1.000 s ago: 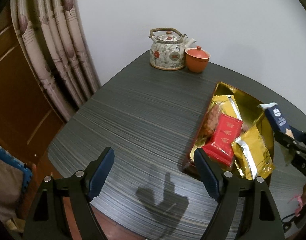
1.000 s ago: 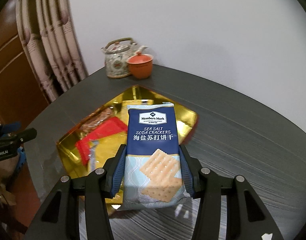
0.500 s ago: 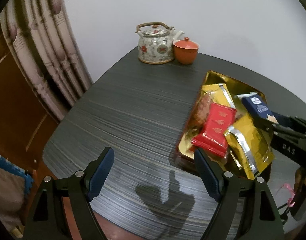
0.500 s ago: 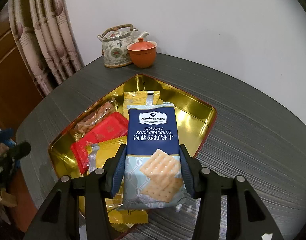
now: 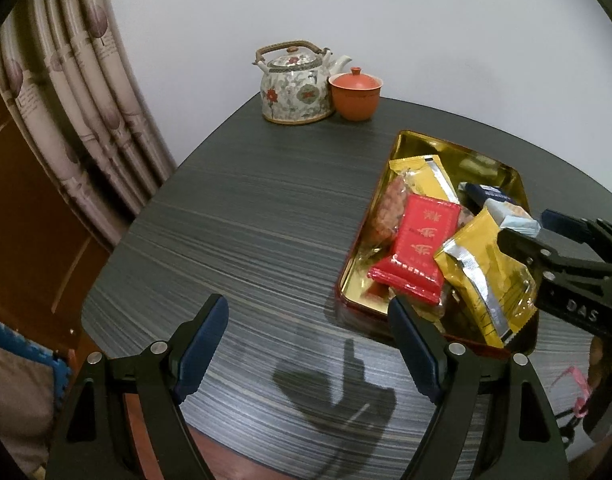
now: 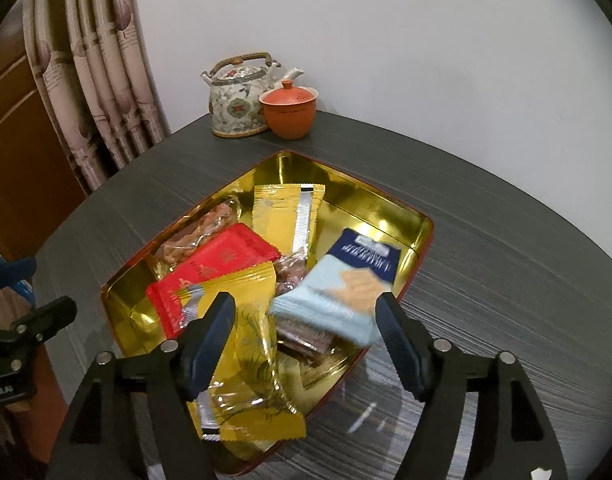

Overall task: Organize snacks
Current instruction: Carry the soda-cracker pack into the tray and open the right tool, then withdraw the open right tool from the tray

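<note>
- Your right gripper [image 6: 306,330] is spread wide, pinching nothing, over the near end of the shallow gold metal tray [image 6: 390,208].
- The blue-and-pale soda cracker packet [image 6: 342,288] lies blurred in the tray's right side, clear of both fingers, overlapping a small brown wrapped snack [image 6: 291,276].
- The red foil packet [image 6: 213,268] and crinkled yellow foil packet [image 6: 249,320] lie beside it.
- Your left gripper [image 5: 308,346] is spread and empty above the dark striped table [image 5: 245,216], just beside the tray.

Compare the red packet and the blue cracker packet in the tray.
The red packet is plain red with gold marks; the cracker packet is navy above, pale blue below, with a cracker picture. The red packet lies partly under a yellow packet; the cracker packet lies uncovered and looks blurred. Both are in the gold tray, with neither gripper holding them.
</note>
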Action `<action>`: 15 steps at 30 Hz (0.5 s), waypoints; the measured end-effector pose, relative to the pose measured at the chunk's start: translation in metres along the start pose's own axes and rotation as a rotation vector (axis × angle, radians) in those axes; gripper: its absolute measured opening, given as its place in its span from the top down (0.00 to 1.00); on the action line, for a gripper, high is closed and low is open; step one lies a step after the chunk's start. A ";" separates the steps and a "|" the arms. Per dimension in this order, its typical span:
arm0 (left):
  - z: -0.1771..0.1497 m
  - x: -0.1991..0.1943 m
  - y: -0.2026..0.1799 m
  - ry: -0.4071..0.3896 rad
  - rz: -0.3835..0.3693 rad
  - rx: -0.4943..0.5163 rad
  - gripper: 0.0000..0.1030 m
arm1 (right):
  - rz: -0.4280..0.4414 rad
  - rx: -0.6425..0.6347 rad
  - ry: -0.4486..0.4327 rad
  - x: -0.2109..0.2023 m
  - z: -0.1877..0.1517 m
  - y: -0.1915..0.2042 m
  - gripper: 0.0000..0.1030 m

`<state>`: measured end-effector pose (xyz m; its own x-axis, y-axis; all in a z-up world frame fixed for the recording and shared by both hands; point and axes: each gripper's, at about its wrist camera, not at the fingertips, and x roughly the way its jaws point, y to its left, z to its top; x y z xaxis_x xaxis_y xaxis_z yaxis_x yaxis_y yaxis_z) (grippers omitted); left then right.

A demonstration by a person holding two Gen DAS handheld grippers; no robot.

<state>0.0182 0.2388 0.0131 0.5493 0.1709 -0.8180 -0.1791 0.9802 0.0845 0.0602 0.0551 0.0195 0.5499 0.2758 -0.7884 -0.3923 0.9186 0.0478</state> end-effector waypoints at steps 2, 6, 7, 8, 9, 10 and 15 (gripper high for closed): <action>0.000 0.000 0.000 -0.001 0.002 0.000 0.20 | 0.002 0.008 -0.008 -0.005 -0.003 0.001 0.24; 0.000 0.001 0.000 0.002 0.002 -0.001 0.20 | 0.008 0.041 -0.020 -0.016 -0.010 0.001 0.18; -0.001 0.000 0.000 0.002 0.002 0.000 0.20 | 0.010 0.054 -0.024 -0.020 -0.012 0.001 0.15; 0.000 0.001 0.000 0.002 0.002 0.000 0.20 | 0.010 0.063 -0.024 -0.022 -0.014 0.001 0.12; 0.000 0.001 0.000 0.002 0.002 0.001 0.20 | 0.003 0.069 -0.022 -0.025 -0.017 0.002 0.10; 0.000 0.001 0.001 0.002 0.003 0.002 0.20 | -0.002 0.070 -0.021 -0.027 -0.019 0.003 0.10; -0.002 0.000 0.000 0.003 0.009 0.005 0.20 | -0.033 0.053 -0.027 -0.040 -0.030 0.014 0.07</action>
<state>0.0169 0.2387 0.0120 0.5456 0.1791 -0.8187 -0.1796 0.9792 0.0946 0.0107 0.0489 0.0333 0.5817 0.2523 -0.7733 -0.3344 0.9408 0.0554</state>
